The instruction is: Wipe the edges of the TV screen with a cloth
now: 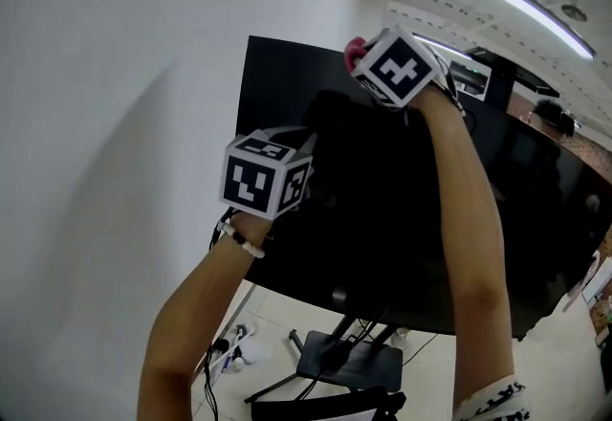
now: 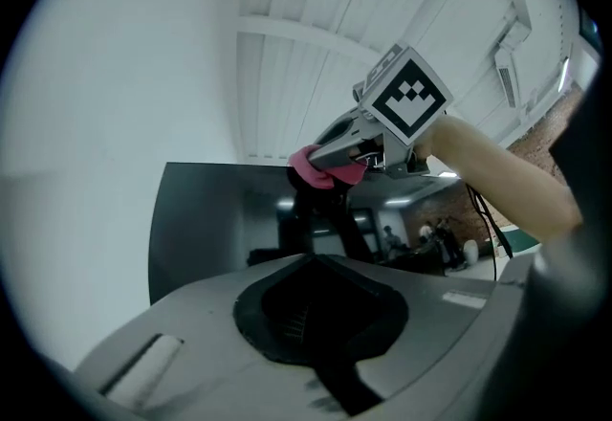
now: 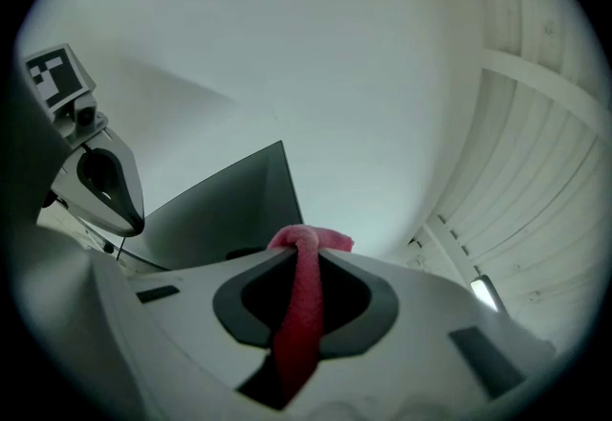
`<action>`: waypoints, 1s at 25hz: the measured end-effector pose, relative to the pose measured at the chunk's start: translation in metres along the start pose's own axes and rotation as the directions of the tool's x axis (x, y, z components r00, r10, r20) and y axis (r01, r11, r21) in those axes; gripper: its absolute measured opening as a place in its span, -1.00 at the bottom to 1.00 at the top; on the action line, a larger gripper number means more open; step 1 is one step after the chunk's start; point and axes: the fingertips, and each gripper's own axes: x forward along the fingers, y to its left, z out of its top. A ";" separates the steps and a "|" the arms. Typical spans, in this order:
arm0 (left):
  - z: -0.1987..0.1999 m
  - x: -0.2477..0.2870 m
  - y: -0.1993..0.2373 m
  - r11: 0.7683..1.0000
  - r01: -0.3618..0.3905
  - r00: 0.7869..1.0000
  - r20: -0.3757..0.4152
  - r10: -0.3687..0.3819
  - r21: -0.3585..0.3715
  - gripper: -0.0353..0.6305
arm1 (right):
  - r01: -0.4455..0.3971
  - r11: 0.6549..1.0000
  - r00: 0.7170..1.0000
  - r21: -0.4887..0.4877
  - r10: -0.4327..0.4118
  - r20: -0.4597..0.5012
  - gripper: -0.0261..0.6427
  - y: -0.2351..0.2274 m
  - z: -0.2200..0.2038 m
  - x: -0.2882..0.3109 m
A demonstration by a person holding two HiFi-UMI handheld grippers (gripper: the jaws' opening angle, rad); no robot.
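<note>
The black TV screen (image 1: 402,237) stands on a stand by a white wall. My right gripper (image 1: 360,55) is at the screen's top edge near its upper left corner, shut on a pink cloth (image 1: 355,50). In the right gripper view the cloth (image 3: 298,299) runs between the shut jaws and bunches at their tip, with the TV corner (image 3: 229,199) just beyond. My left gripper (image 1: 304,137) hangs lower, in front of the screen's left part. Its jaws (image 2: 311,258) are shut with nothing between them. The left gripper view shows the right gripper (image 2: 368,146) holding the cloth (image 2: 325,170) above the screen (image 2: 210,218).
The white wall (image 1: 124,75) is close on the left of the TV. Below, the stand's dark base (image 1: 349,366) sits on the floor beside cables and a power strip (image 1: 234,347). A ceiling light strip (image 1: 526,8) runs overhead at the right.
</note>
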 end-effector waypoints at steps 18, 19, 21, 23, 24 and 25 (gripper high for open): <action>-0.050 -0.107 0.145 0.974 -0.224 0.974 -0.053 0.222 -0.034 -0.88 | -0.086 0.992 0.986 -0.097 0.099 0.132 -0.76 0.087 0.201 0.106; -0.050 -0.112 0.149 0.972 -0.233 0.972 -0.049 0.231 -0.039 -0.88 | -0.103 0.988 0.986 -0.117 0.117 0.118 -0.76 0.096 0.203 0.110; -0.059 -0.124 0.154 0.968 -0.245 0.968 -0.063 0.242 -0.059 -0.88 | -0.151 0.977 0.984 -0.154 0.163 0.074 -0.76 0.123 0.201 0.116; -0.075 -0.137 0.154 0.965 -0.252 0.966 -0.080 0.246 -0.075 -0.88 | -0.201 0.968 0.977 -0.151 0.210 0.045 -0.76 0.153 0.196 0.117; -0.083 -0.142 0.152 0.964 -0.252 0.966 -0.084 0.246 -0.078 -0.88 | -0.226 0.964 0.972 -0.141 0.233 0.035 -0.76 0.167 0.191 0.117; -0.089 -0.143 0.151 0.965 -0.250 0.966 -0.085 0.244 -0.081 -0.88 | -0.246 0.961 0.968 -0.129 0.252 0.024 -0.76 0.177 0.185 0.118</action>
